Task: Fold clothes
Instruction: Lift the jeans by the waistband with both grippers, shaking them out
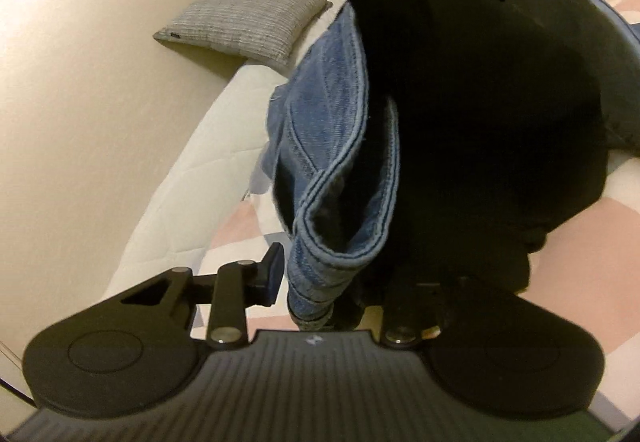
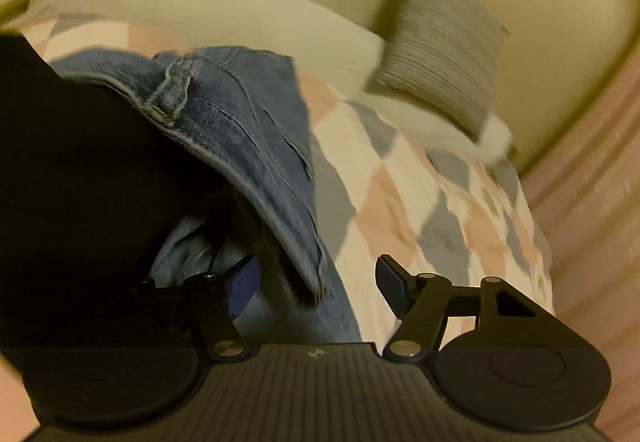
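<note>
Left tongs [image 1: 320,282] are clamped on the jeans [image 1: 336,146], denim bunched up right between the pads with a black garment [image 1: 480,114] draped against it, both lifted over the bed [image 1: 240,226]. Right tongs [image 2: 316,282] are spread wide, jeans hem hanging in the gap but not pinched. Grey cushion [image 1: 244,22] sits by the wall, just beside a white pillow [image 2: 200,6].
</note>
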`<state>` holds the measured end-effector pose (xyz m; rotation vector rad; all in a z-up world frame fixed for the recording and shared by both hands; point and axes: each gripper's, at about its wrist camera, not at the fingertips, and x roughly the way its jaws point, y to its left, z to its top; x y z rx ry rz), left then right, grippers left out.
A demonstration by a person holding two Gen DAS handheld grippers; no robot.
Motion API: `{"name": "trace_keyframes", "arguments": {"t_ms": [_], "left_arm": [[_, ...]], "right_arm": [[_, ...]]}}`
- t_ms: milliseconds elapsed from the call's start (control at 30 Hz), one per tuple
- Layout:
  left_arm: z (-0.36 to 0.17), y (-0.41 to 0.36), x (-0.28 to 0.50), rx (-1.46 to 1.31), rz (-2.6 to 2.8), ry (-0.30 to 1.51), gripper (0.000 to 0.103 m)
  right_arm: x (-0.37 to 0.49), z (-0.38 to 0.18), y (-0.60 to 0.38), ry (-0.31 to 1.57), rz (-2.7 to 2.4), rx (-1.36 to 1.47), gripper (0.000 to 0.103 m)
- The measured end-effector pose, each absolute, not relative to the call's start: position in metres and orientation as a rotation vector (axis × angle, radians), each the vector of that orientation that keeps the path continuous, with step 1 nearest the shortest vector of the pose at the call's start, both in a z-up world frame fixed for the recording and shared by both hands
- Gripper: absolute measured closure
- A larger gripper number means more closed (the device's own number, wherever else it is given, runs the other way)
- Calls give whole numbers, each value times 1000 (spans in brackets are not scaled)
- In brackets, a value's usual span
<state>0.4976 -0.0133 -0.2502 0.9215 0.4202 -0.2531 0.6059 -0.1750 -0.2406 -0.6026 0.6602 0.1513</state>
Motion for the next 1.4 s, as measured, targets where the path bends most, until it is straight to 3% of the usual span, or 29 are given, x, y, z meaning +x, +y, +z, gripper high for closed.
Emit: {"name": "trace_keyframes", "arguments": {"t_ms": [100,167,233,533,900,1067,1400], "left_arm": [[-252,-9,507,913,-237,422,71],[-254,-6,515,908,-221,427,71],[-256,-3,525,893,-203,445,83],[-209,10,541,895,-94,344,90],[-33,-21,561,716,-105,-3,89],[46,-51,522,610,-201,-161,89],[159,-63,418,336,-491,-204,89]], "right_arm": [[623,-250,-166,636,211,-675,41],[632,-258,-158,633,247,-743,51],[636,-264,-148,634,280,-806,96],[615,-196,-138,501,91,-779,97],[512,-31,-169,353,-171,-728,97],[445,46,-192,299,-288,-697,96],[270,154,-202,330,-364,-632,97]]}}
